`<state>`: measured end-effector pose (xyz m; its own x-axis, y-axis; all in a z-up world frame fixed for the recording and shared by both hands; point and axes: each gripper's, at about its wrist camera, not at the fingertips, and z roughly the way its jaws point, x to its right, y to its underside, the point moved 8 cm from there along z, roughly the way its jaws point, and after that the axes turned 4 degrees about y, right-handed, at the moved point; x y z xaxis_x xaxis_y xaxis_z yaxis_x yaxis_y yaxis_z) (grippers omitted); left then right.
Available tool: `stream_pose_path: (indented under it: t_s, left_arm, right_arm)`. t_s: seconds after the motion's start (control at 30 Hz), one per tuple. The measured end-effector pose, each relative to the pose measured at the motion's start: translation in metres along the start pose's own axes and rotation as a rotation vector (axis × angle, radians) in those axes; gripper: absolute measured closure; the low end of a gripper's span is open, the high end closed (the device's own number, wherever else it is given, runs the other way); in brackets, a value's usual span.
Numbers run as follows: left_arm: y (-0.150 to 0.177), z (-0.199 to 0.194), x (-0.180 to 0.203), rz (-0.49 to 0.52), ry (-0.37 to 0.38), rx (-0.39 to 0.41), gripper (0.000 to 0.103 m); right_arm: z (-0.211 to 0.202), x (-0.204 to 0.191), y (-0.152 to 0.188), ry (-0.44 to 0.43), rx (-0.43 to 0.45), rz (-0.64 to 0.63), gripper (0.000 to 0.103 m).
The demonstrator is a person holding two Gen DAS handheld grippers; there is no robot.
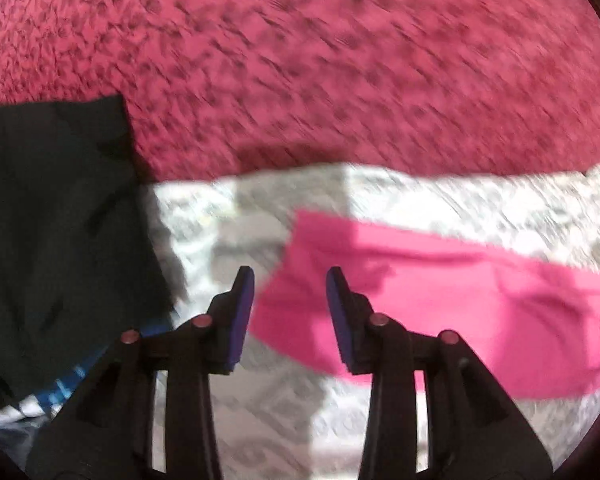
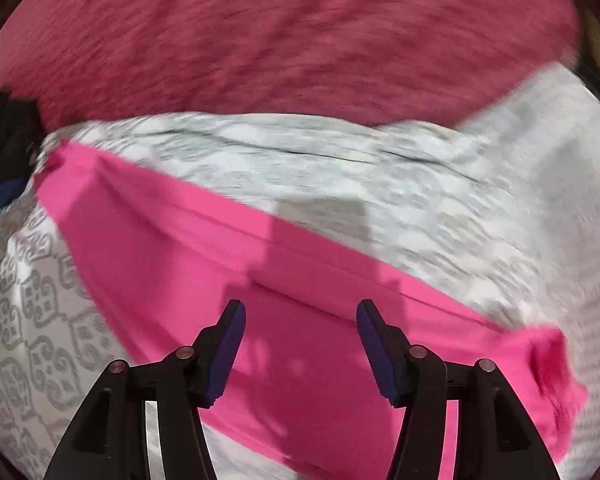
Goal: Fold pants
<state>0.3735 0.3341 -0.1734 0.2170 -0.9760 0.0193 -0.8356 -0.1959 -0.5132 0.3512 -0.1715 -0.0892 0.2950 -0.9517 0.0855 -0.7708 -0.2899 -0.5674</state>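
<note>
Both views blurred by motion; fine detail soft.

Pink pants [image 2: 188, 248] lie flat on the bed's white sheet [image 2: 340, 168], which carries a grey scroll print. In your right wrist view they run as a long band from upper left to lower right. A seam or fold line runs along the length near the far edge. The fabric is a solid hot pink and mostly smooth; the lower-right end is bunched and wrinkled. The far-left end comes to a narrow, slightly crumpled tip.

In your left wrist view the pants [image 1: 440, 300] stretch from centre to the right edge, with soft creases toward the right. Their left end sits just ahead of the fingers.

Your left gripper [image 1: 290, 308] hangs over the sheet at the pants' left end, jaws apart, nothing between the blue pads [image 1: 242, 320]. Your right gripper [image 2: 300, 348] sits over the middle of the pants, jaws wide apart, holding nothing. I cannot tell if either touches the cloth.

A dark garment [image 1: 56, 220] lies to the left in your left view, partly on the sheet, partly on the red textured blanket [image 1: 340, 60] that fills the far side of the bed. Blue-and-white patterned cloth [image 1: 60, 392] shows below the dark garment.
</note>
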Motion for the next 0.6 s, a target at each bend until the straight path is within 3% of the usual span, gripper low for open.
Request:
stream_pose_path:
  t_s: [0.13,0.27,0.43,0.47,0.6]
  left_arm:
    - [0.025,-0.013,0.053,0.103,0.085,0.005,0.064]
    - [0.071,-0.033,0.145,0.256,0.247,-0.026,0.064]
    - [0.139,-0.060,0.279,0.465,0.484,-0.111,0.064]
    - [0.157,-0.066,0.317,0.521,0.549,-0.140,0.064]
    - [0.194,-0.090,0.417,0.650,0.695,-0.194,0.064]
  right_arm:
    - [-0.032,0.089,0.033,0.103,0.013,0.166,0.044]
    - [-0.064,0.183,0.093,0.316,-0.025,0.270,0.044]
    - [-0.076,0.215,0.132,0.443,-0.060,0.150,0.040]
    - [-0.074,0.217,0.133,0.438,-0.062,0.136,0.037]
    - [-0.055,0.226,0.121,0.384,-0.045,0.095,0.035]
